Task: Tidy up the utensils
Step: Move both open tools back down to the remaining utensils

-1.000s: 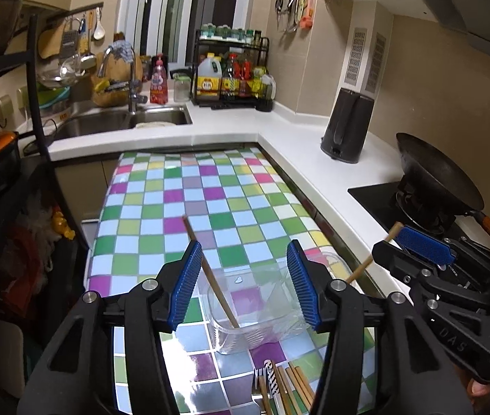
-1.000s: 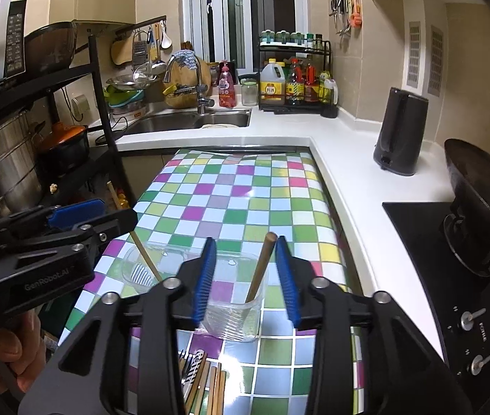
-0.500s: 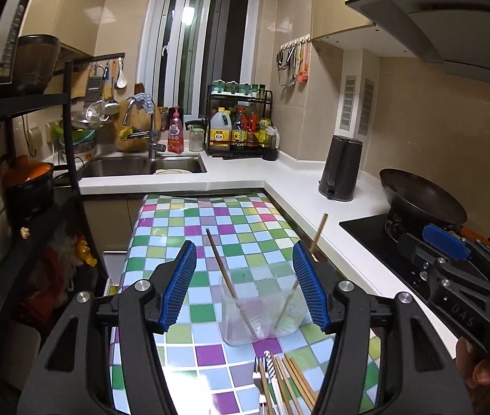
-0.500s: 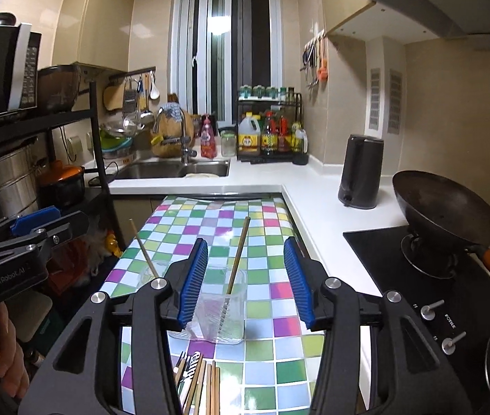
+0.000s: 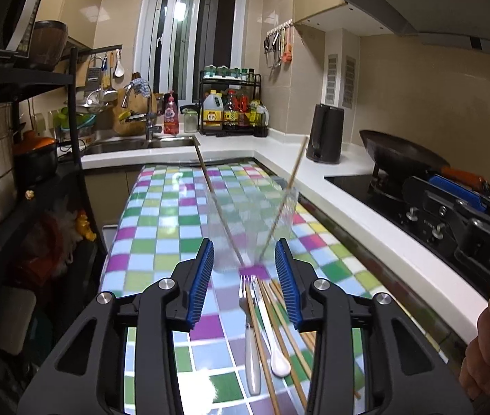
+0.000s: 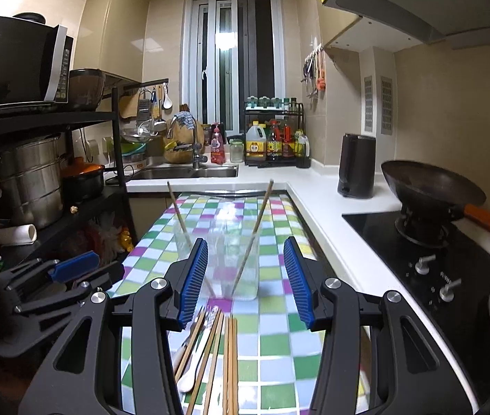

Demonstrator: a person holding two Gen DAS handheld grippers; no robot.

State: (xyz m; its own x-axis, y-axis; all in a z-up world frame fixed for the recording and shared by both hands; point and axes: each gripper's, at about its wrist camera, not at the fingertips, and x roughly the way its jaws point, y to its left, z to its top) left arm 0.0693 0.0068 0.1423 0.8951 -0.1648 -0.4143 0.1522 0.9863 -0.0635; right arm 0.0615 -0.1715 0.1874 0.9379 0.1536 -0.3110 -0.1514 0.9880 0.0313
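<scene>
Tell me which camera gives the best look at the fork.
Left wrist view: the fork lies between the fingers, its tines and white handle plain among the chopsticks. In the right wrist view, chopsticks and the left finger cover most of it.

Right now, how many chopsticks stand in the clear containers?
2: one chopstick leans left in the left clear container, the other chopstick leans right in the right clear container. More lie flat on the table.

Two tool-mounted fisheyes, side by side, low over the checkered table [image 5: 162,242], facing the window, both on the clear container [image 6: 241,259].
</scene>
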